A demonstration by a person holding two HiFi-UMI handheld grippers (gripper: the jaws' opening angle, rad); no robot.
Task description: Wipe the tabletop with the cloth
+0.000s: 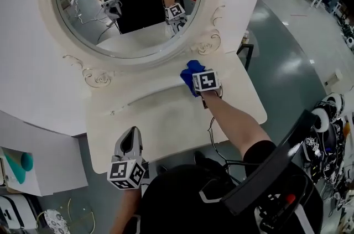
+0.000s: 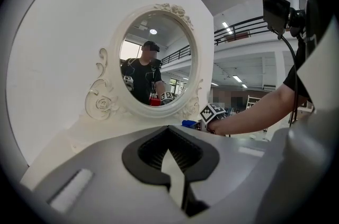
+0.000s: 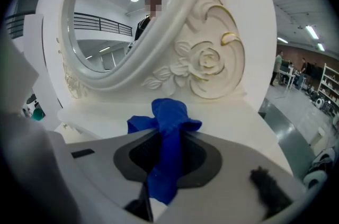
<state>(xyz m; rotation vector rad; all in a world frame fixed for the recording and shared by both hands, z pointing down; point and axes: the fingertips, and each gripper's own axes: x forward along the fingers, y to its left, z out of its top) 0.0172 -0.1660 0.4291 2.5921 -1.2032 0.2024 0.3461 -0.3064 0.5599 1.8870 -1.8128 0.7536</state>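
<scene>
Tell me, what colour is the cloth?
The cloth is bright blue; it shows best in the right gripper view.

No legible words, brands, numbers or signs in any view. Only printed marks: black-and-white square coded patterns on the left marker cube of the left gripper and the right marker cube of the right gripper. Same patterns reflected in the round white-framed mirror. No letters or digits in them.

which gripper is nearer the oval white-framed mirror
Right. The right gripper, shut on the blue cloth, is beside the mirror; the left gripper is at the front edge of the white tabletop.
</scene>
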